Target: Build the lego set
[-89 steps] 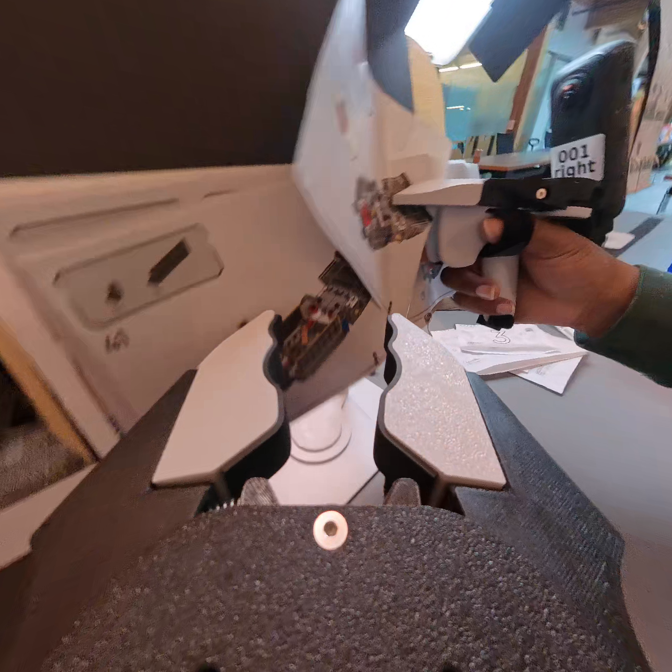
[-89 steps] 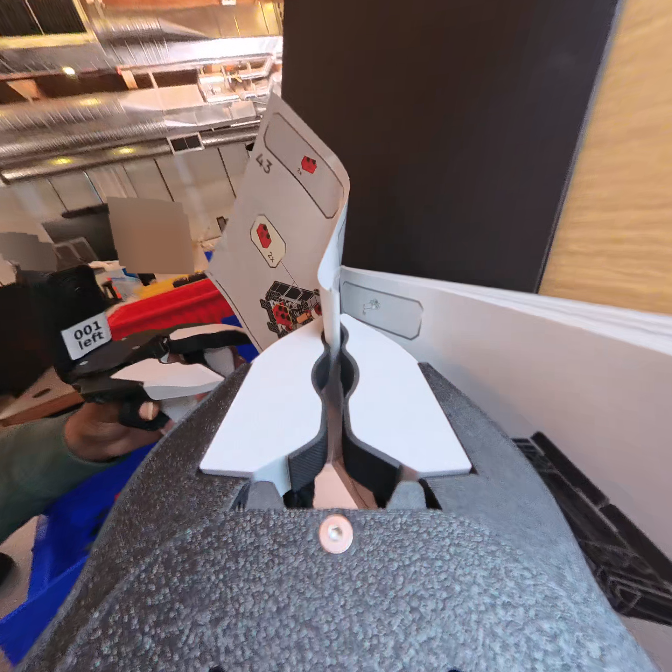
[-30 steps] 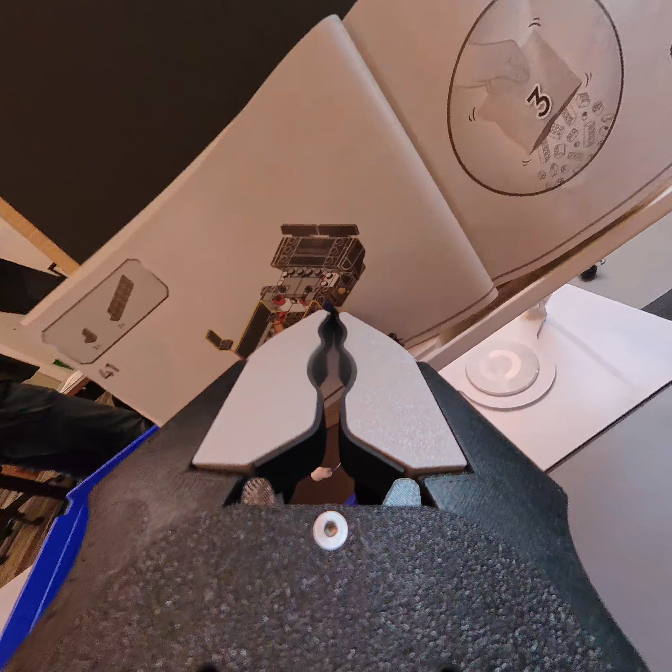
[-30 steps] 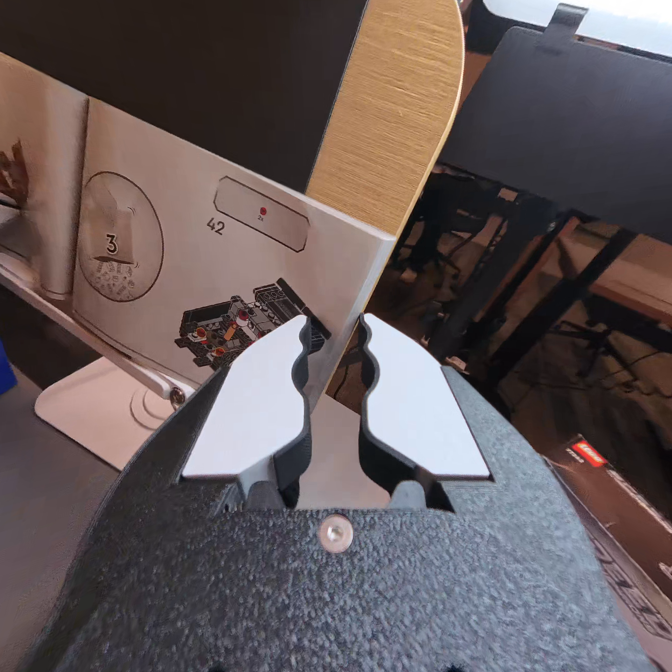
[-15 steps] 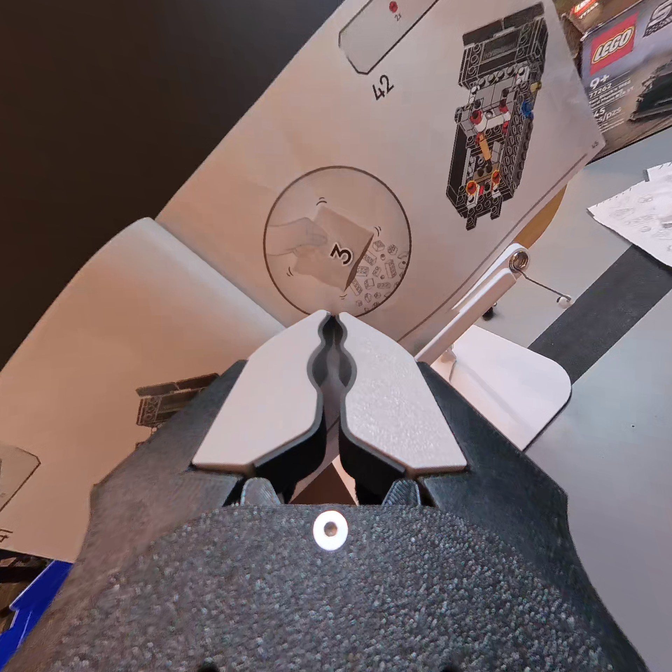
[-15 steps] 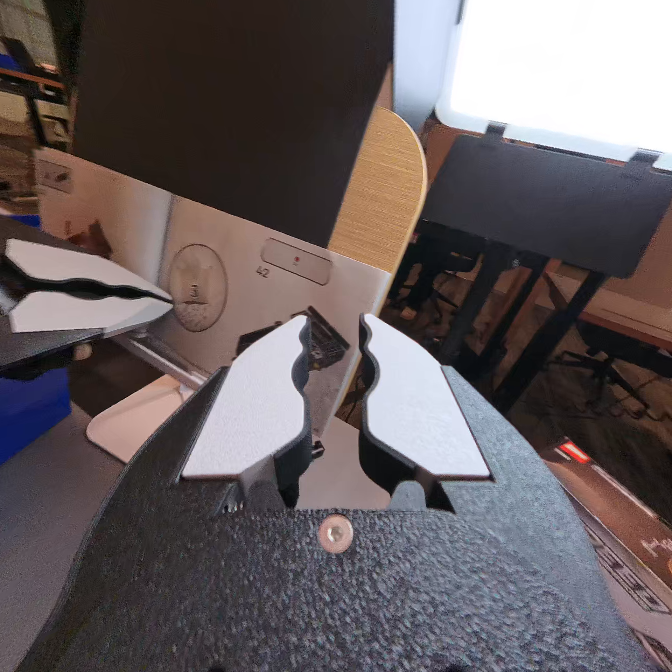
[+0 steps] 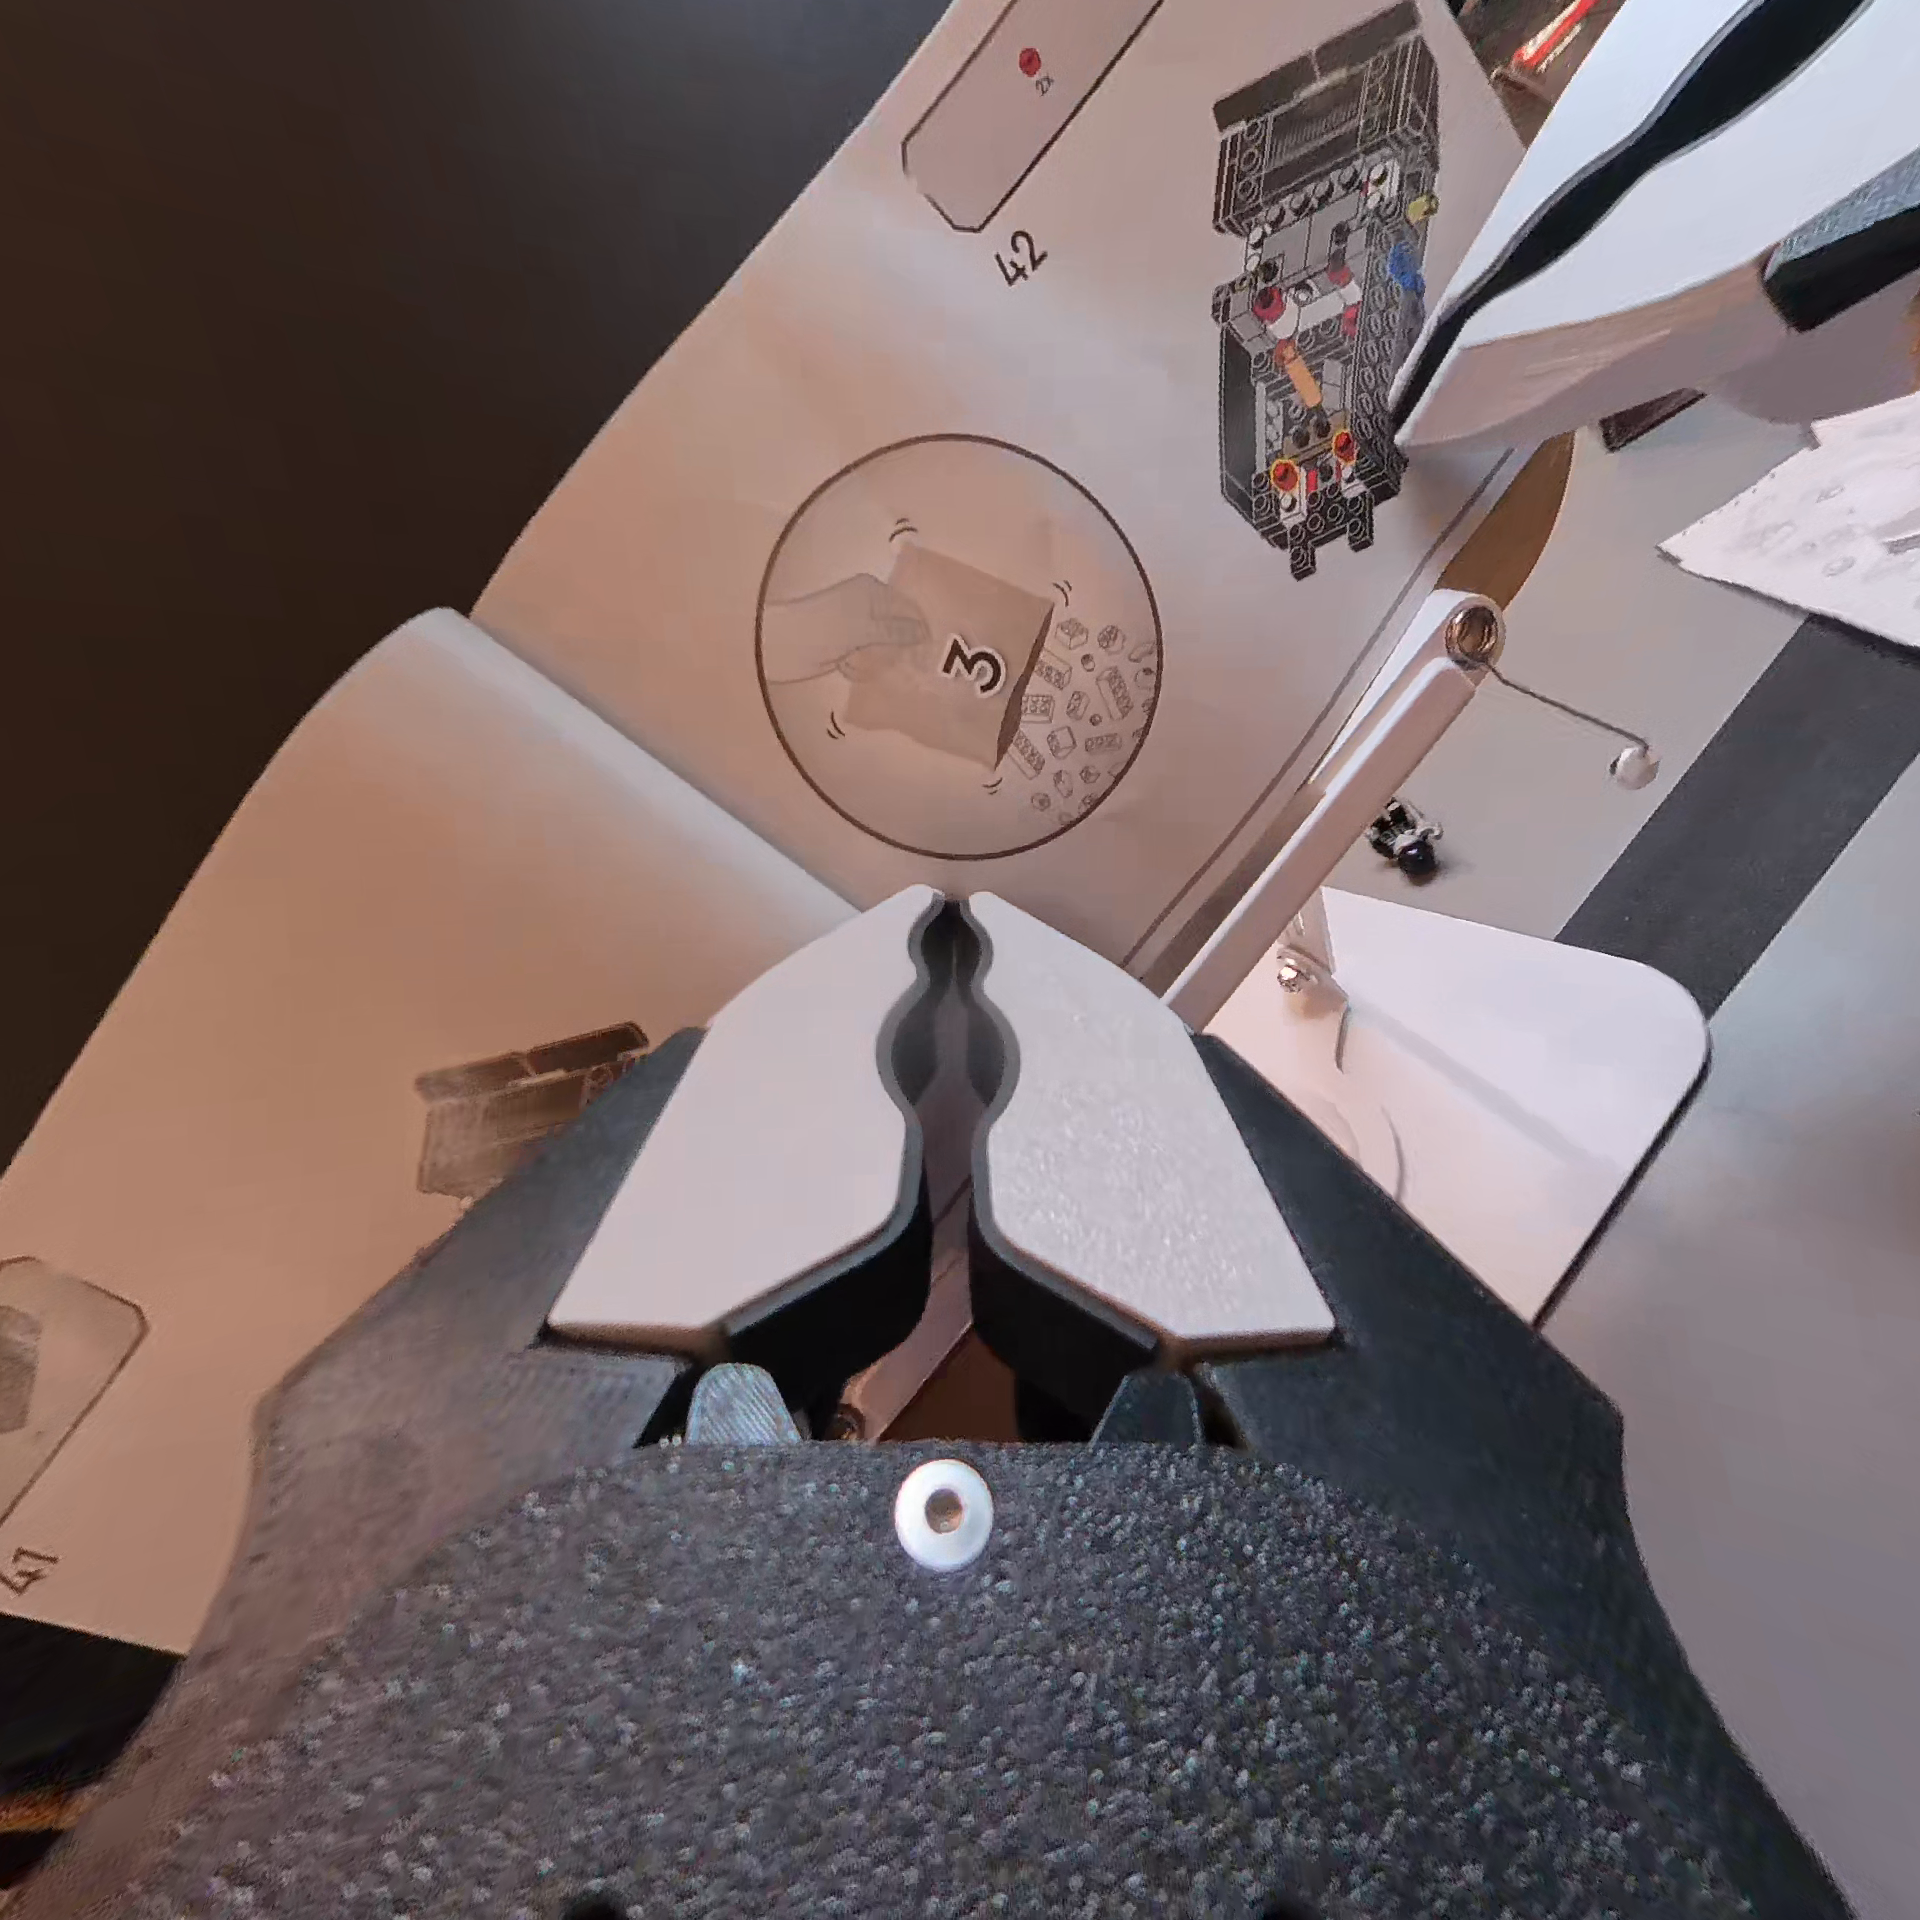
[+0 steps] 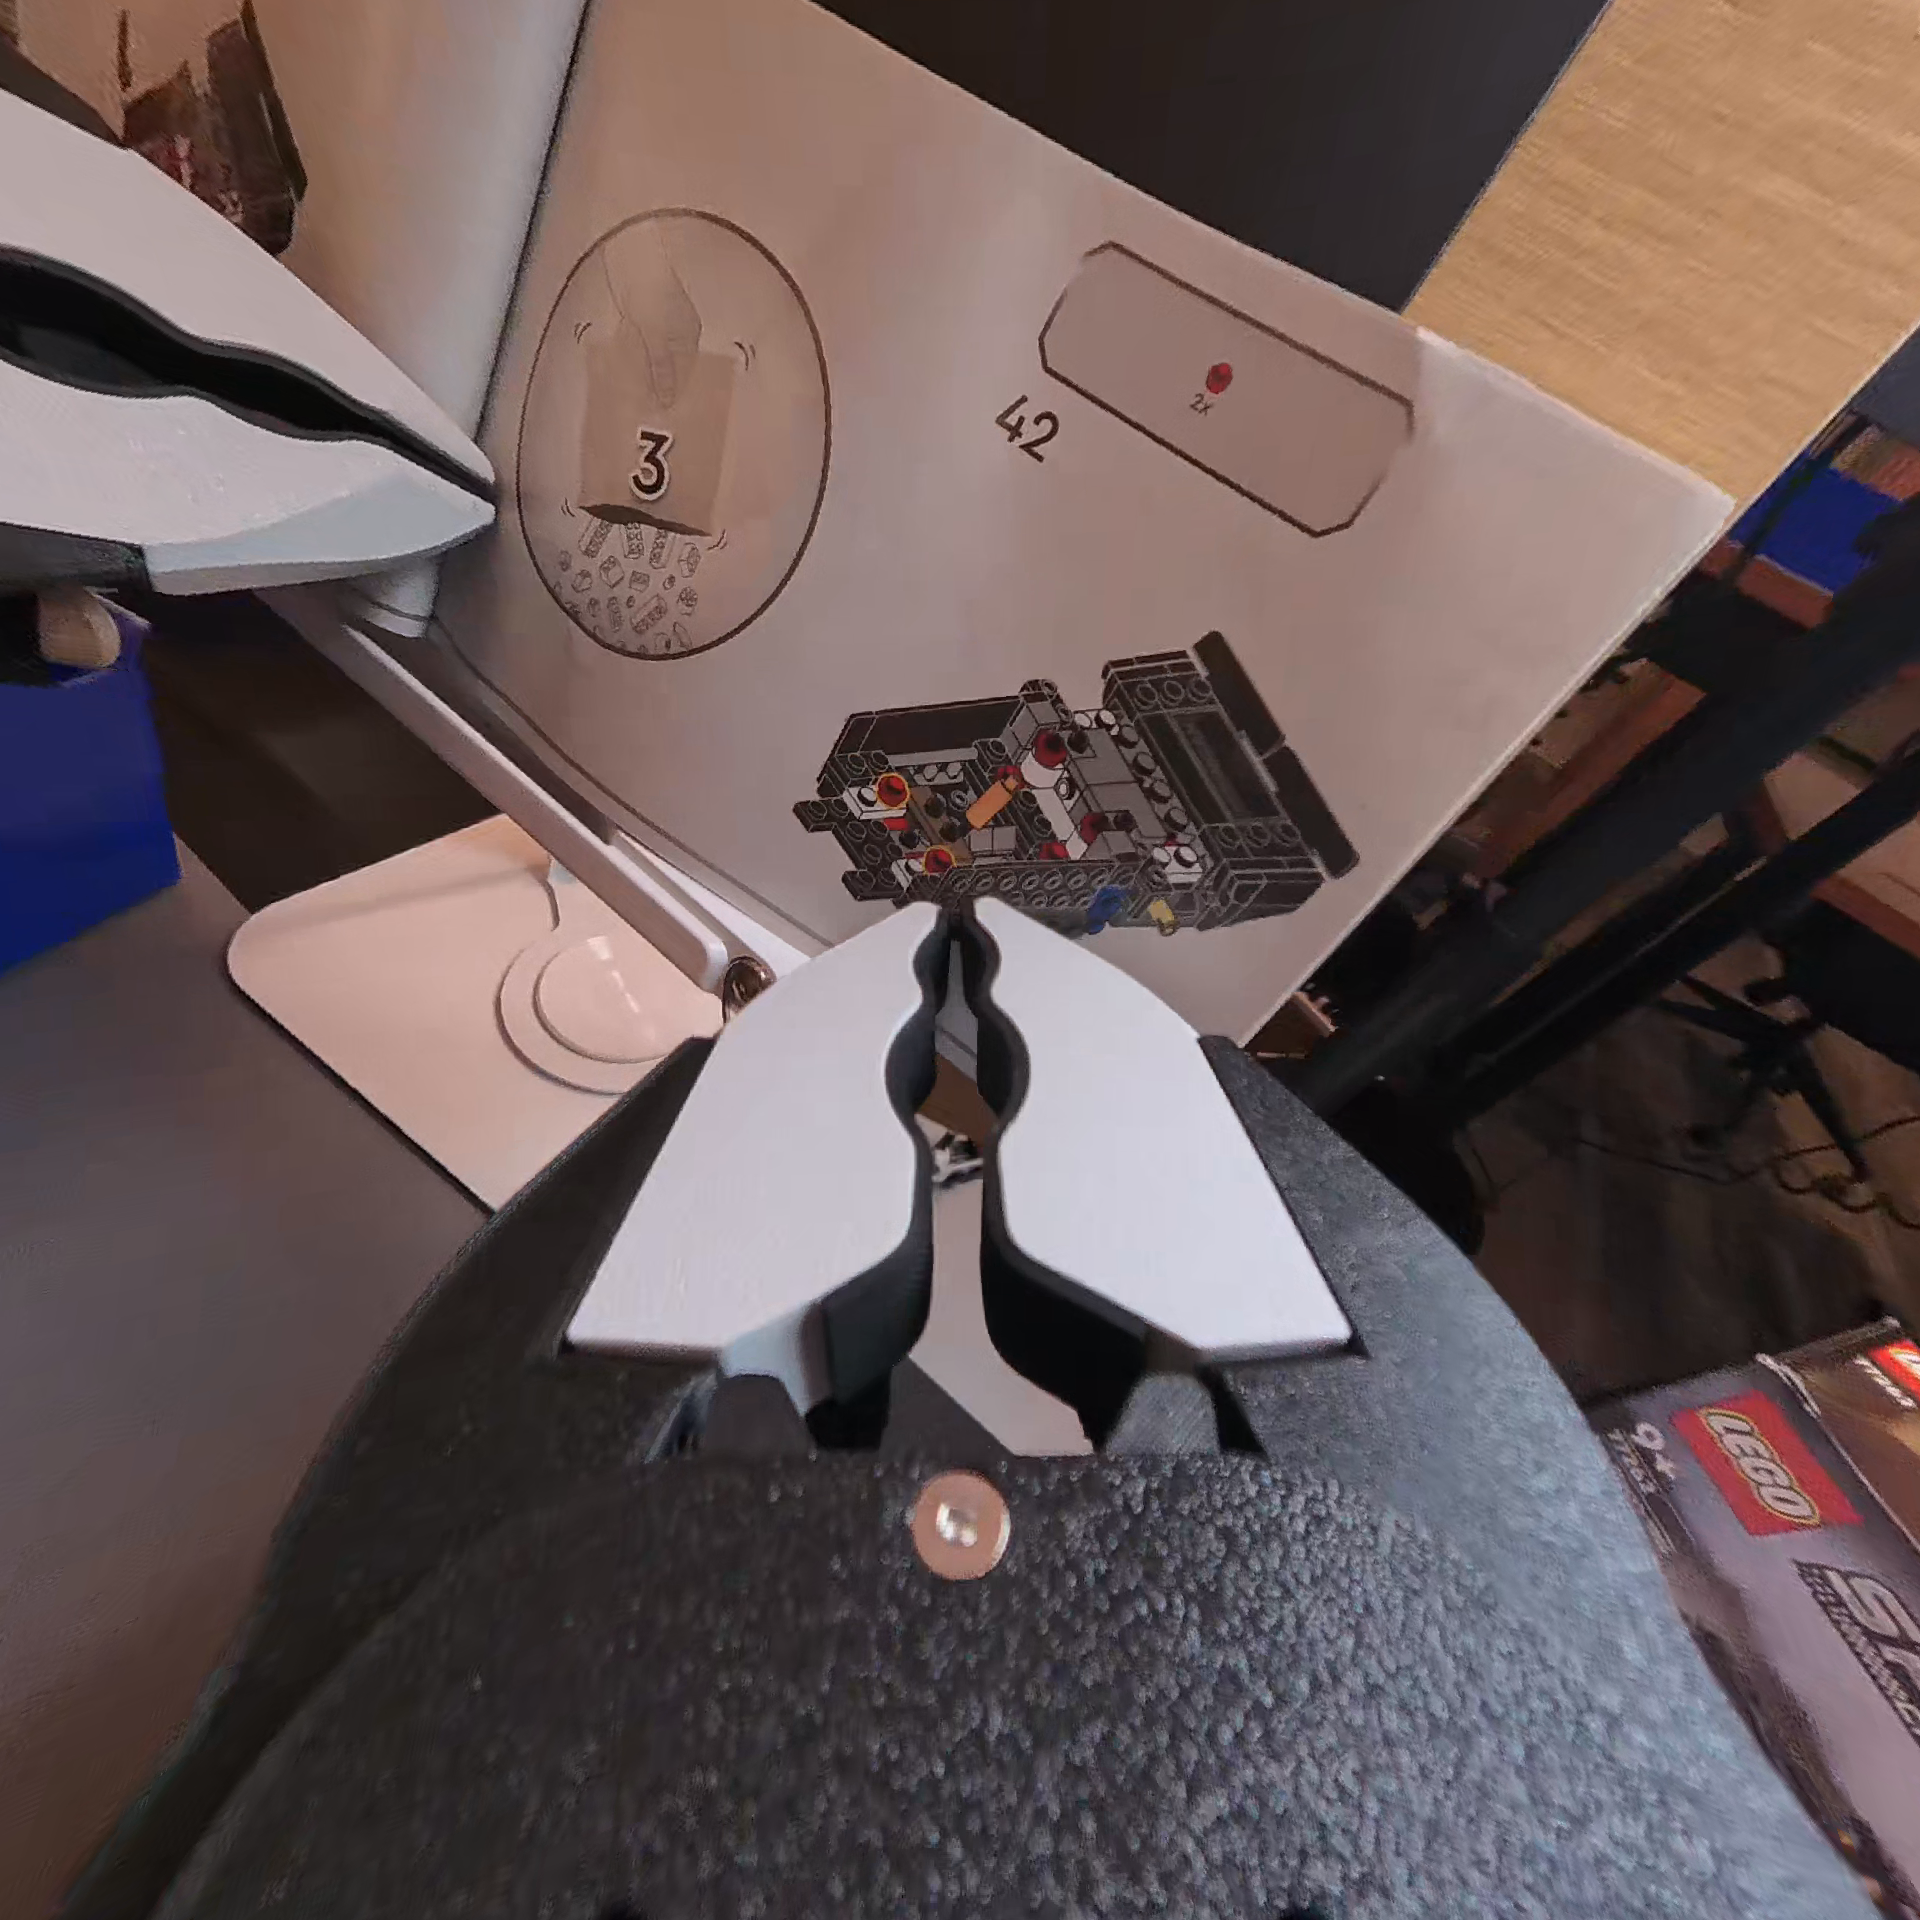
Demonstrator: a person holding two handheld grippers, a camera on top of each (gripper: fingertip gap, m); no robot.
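Both closed on nothing: left hand-held gripper (image 7: 948, 914) tips at booklet (image 7: 1039, 343) centre frame, right hand-held gripper (image 8: 956, 920) at lower page edge. Booklet propped on stand (image 8: 416, 997), box (image 8: 1766, 1538) lower right. Risk: nudging page, flipping it or toppling stand off surface (image 8: 156, 1195). No loose bricks seen.

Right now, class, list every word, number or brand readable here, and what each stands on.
I won't quote writing; these bear it.
Instruction booklet: a step number, a bag number, a parts count.
Dark set box: a red brand logo, small print.
Loose white sheets: too blurred to read.
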